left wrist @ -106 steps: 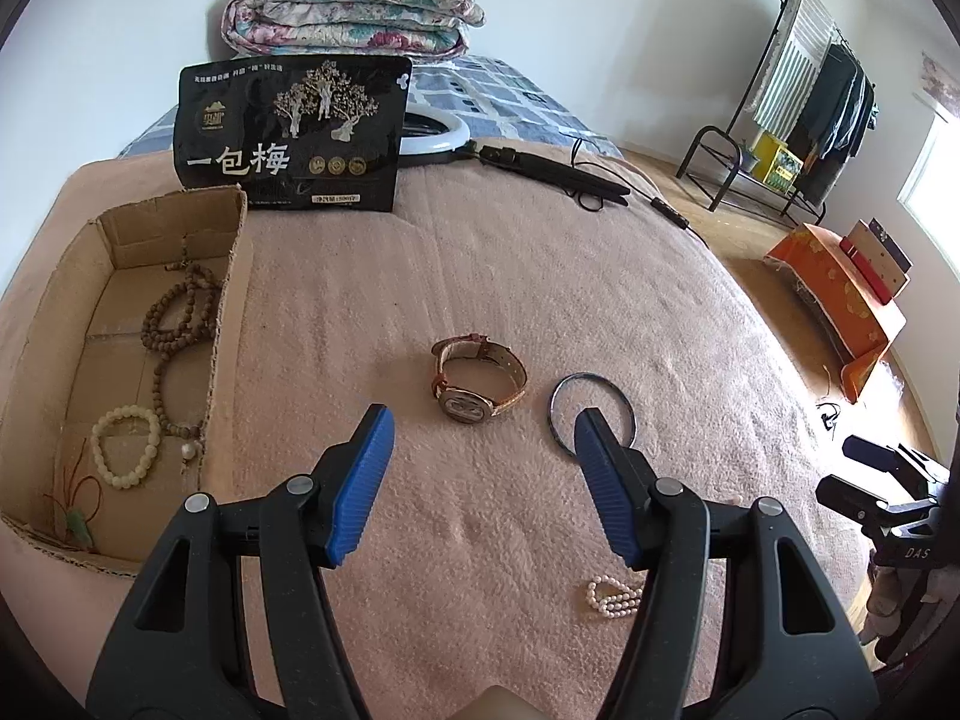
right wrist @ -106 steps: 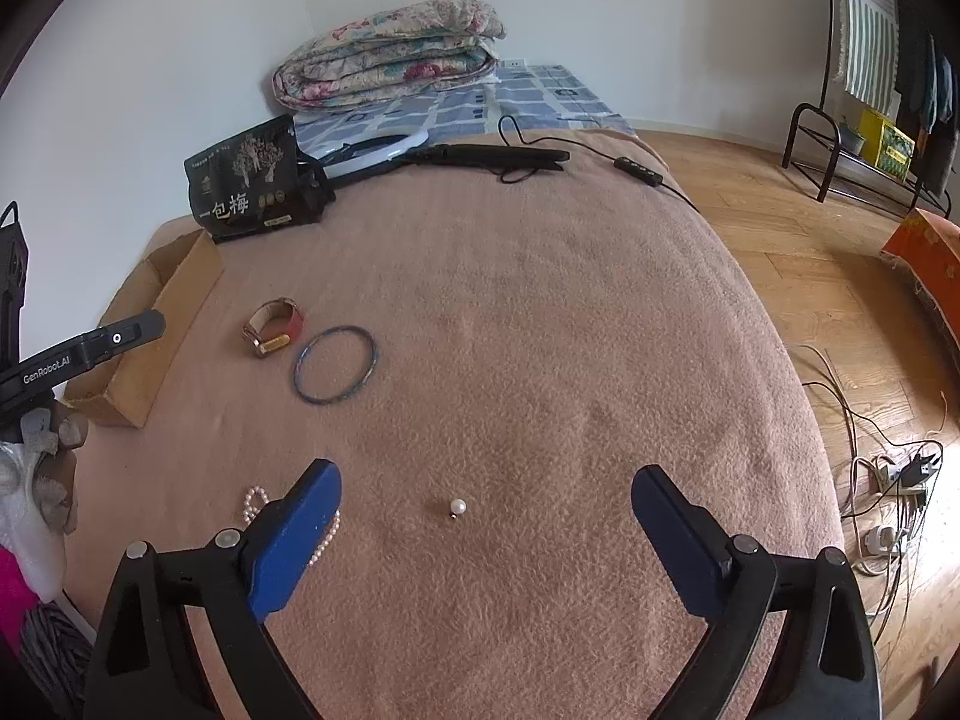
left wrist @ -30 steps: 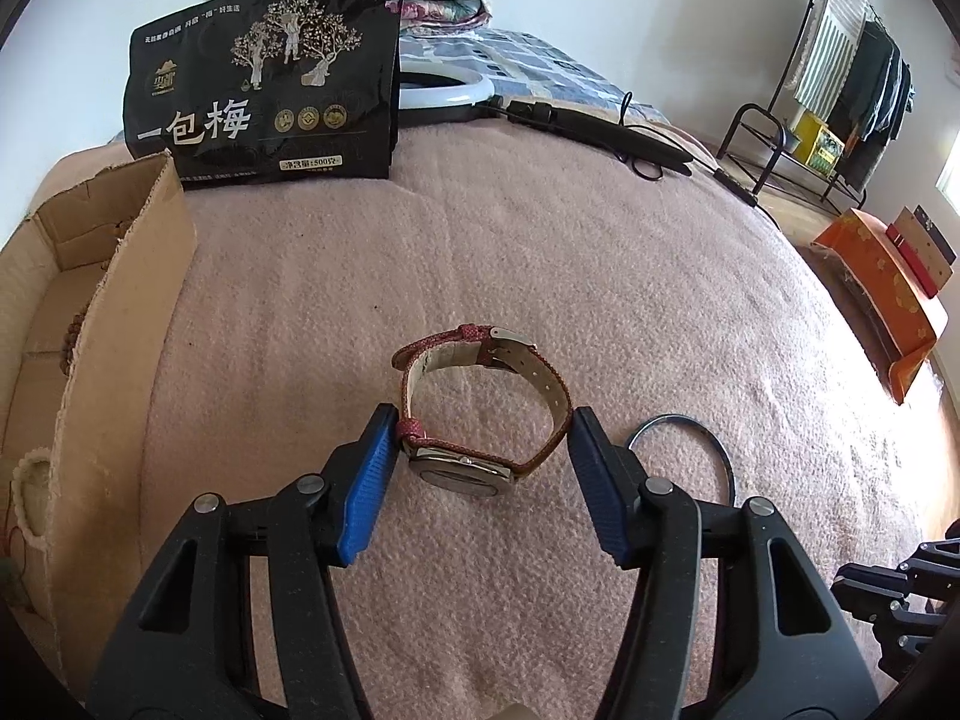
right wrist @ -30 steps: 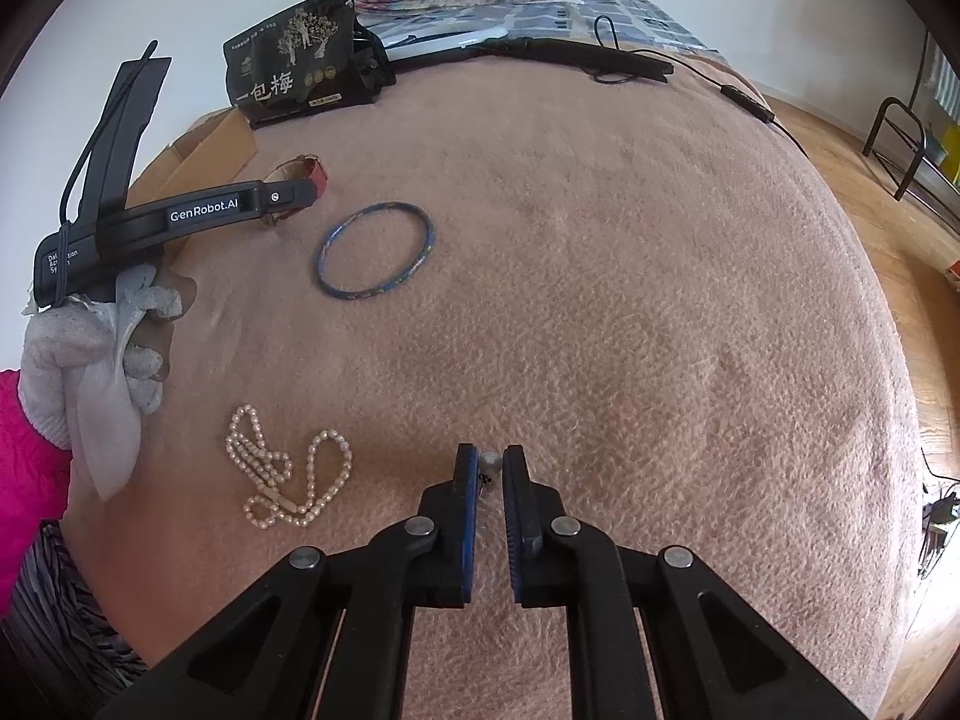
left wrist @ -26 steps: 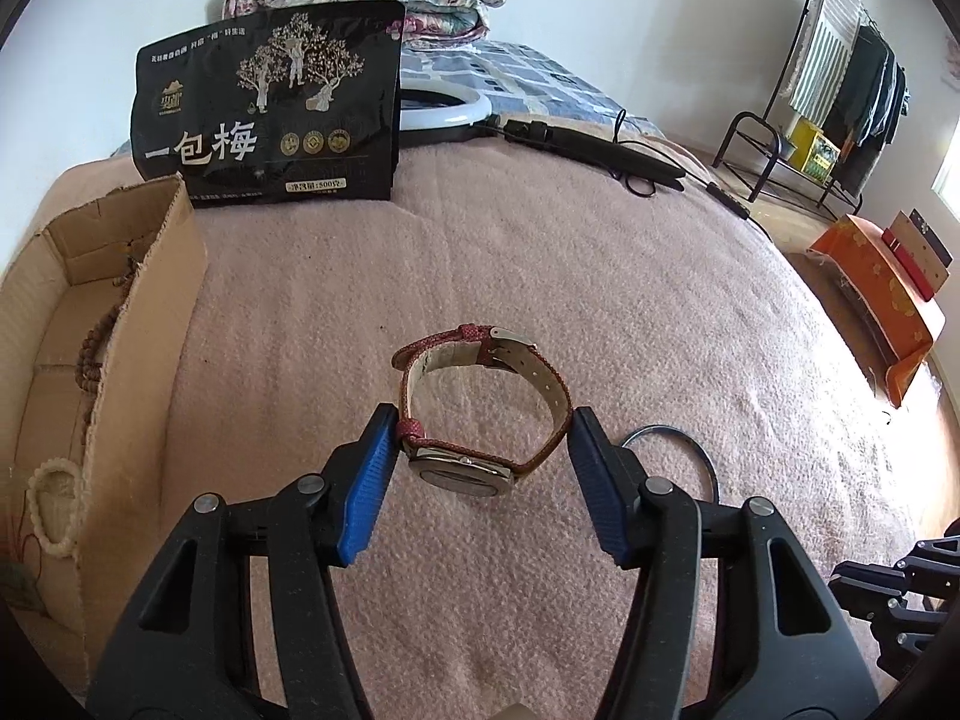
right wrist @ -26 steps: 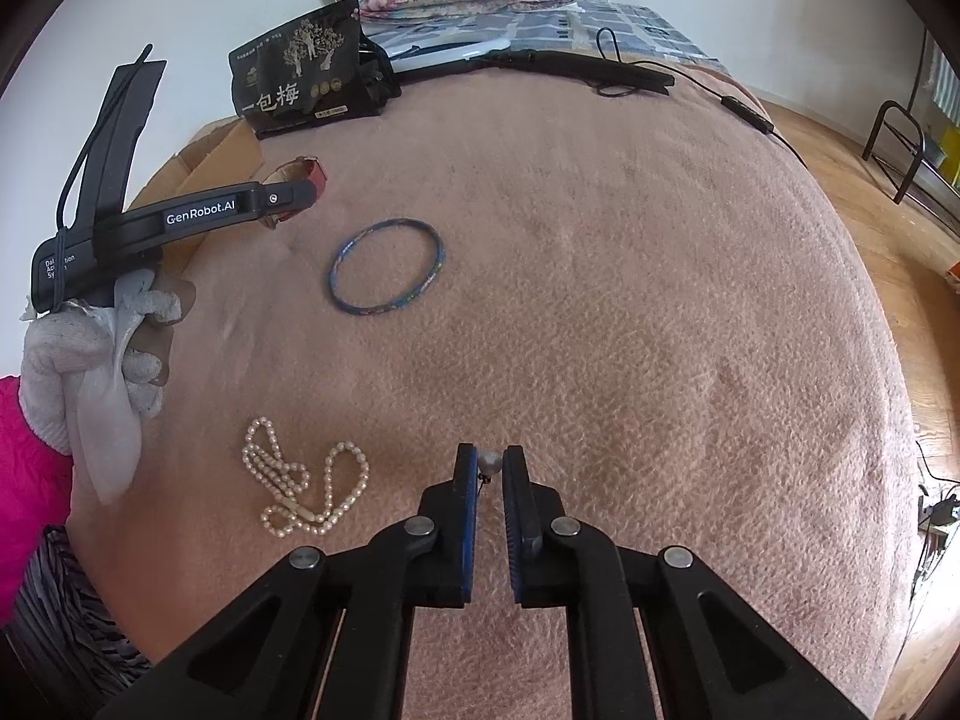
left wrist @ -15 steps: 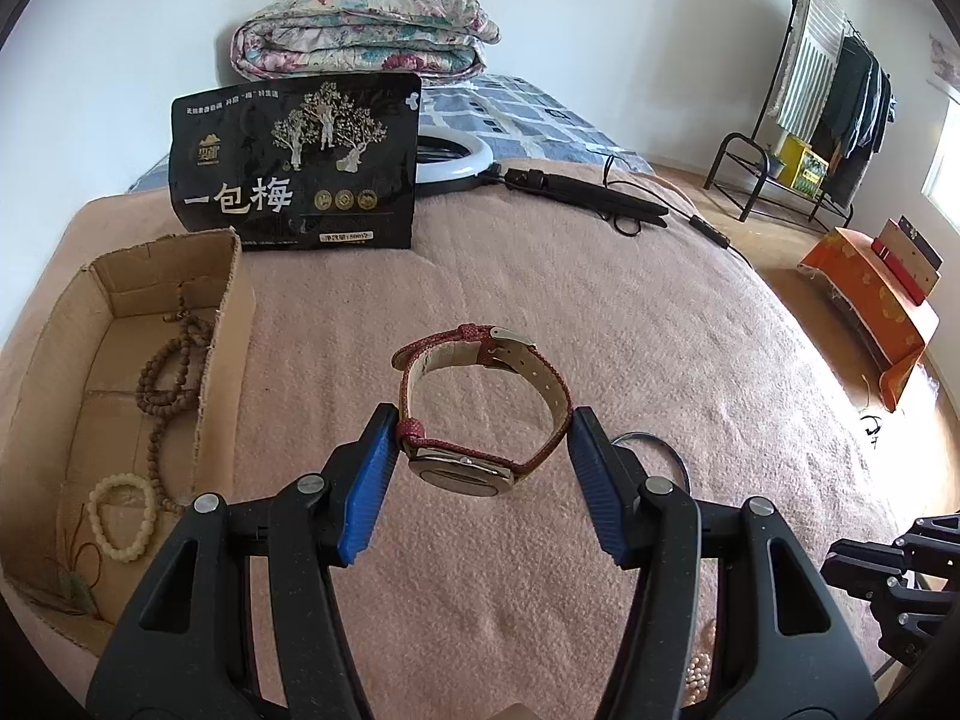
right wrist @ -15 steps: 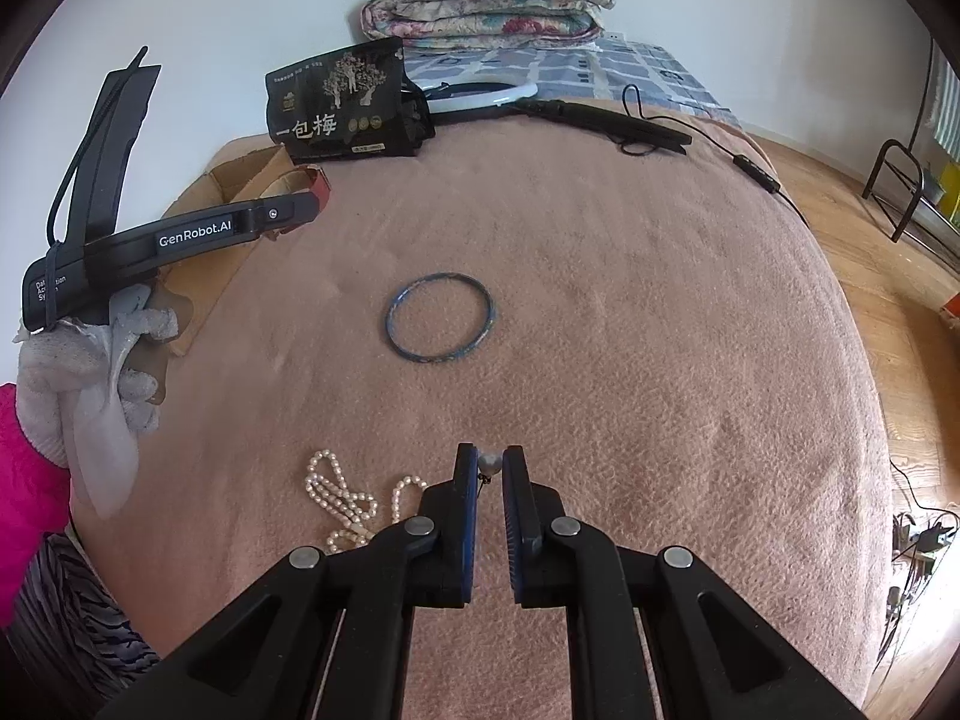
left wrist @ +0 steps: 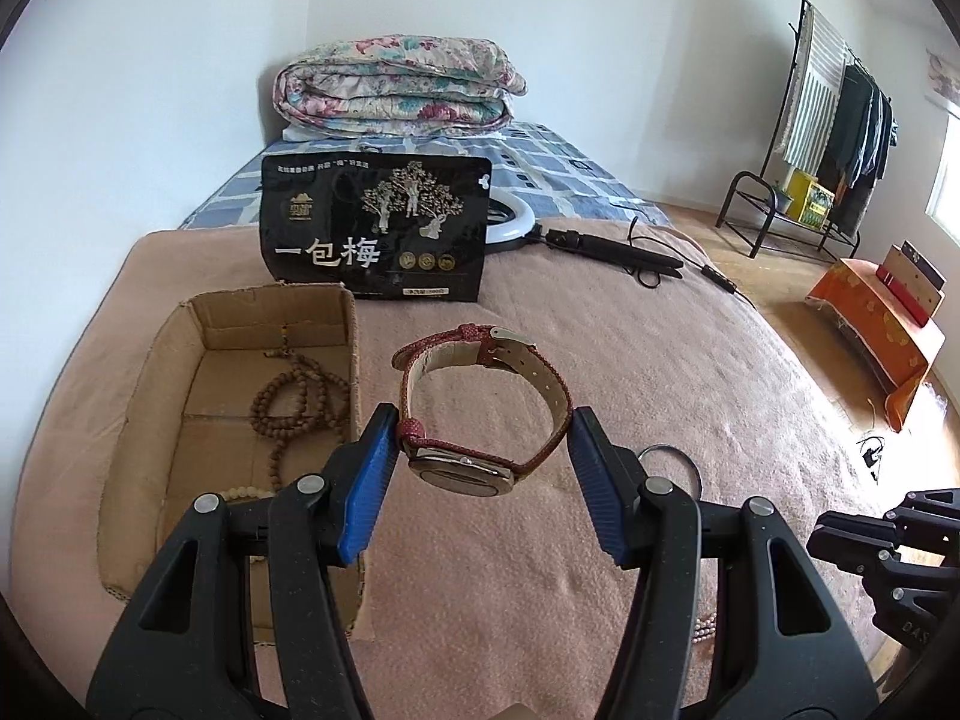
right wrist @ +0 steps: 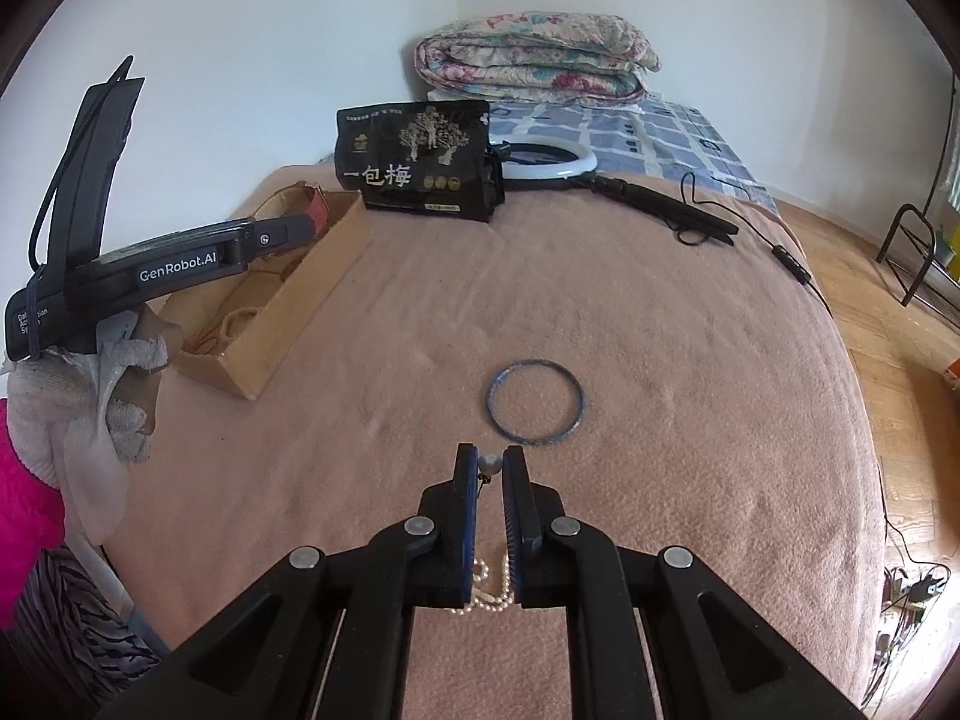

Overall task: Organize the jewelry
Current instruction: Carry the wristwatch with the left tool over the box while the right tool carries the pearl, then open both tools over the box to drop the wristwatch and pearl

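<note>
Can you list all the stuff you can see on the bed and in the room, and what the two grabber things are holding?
watch: one, red strap, held in the air between the left jaws
pearl: one, white, pinched at the tips of the right jaws
bangle: one, blue, lying on the blanket
pearl strand: one, white, on the blanket under the right gripper
cardboard box: one, brown, at the left on the blanket
wooden beads: one string, brown, inside the box
snack bag: one, black, standing behind the box
folded quilt: one, floral, at the far end
ring light: one, white, behind the bag
blanket: one, pink-brown, covering the bed
left gripper: black, blue pads
right gripper: black, blue pads
gloved hand: white, holding the left gripper
</note>
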`<state>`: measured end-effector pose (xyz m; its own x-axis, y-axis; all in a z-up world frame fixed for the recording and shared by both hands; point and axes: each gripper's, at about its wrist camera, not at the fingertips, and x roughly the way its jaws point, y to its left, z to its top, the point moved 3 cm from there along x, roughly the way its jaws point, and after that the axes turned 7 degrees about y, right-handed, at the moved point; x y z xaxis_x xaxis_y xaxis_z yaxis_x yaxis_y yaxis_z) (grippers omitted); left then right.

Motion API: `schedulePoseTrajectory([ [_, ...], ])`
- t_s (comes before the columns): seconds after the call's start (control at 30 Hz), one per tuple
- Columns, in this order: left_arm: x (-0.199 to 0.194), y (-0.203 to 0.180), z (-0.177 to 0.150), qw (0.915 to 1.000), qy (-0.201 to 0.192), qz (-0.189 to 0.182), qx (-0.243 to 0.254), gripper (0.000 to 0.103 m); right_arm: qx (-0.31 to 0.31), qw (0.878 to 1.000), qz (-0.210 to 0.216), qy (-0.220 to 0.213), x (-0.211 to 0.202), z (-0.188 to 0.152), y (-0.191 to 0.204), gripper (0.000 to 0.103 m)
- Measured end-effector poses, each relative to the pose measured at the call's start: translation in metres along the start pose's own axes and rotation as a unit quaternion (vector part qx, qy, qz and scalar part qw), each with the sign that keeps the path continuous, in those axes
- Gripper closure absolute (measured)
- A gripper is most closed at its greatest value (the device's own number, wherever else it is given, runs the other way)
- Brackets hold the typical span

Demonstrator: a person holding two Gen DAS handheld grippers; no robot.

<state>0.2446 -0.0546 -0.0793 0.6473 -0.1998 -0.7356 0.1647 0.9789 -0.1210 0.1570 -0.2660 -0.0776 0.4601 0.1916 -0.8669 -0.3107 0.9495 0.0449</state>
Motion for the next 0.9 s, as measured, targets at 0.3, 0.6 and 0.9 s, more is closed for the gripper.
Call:
schedulePoseTrajectory([
  [0.3, -0.025, 0.037, -0.006, 0.9996, -0.013, 0.020, -0.012, 0.044, -0.020, 1.000, 0.014, -0.018, 0.000, 0.021, 0.039, 0.097],
  [0.6, -0.044, 0.083, -0.011, 0.9985, -0.017, 0.036, -0.037, 0.044, -0.036, 0.998, 0.033, -0.032, 0.006, 0.044, 0.076, 0.097],
  [0.9, -0.053, 0.122, -0.011, 0.9970, -0.010, 0.053, -0.056, 0.044, -0.061, 0.995, 0.063, -0.044, 0.019, 0.074, 0.122, 0.097],
])
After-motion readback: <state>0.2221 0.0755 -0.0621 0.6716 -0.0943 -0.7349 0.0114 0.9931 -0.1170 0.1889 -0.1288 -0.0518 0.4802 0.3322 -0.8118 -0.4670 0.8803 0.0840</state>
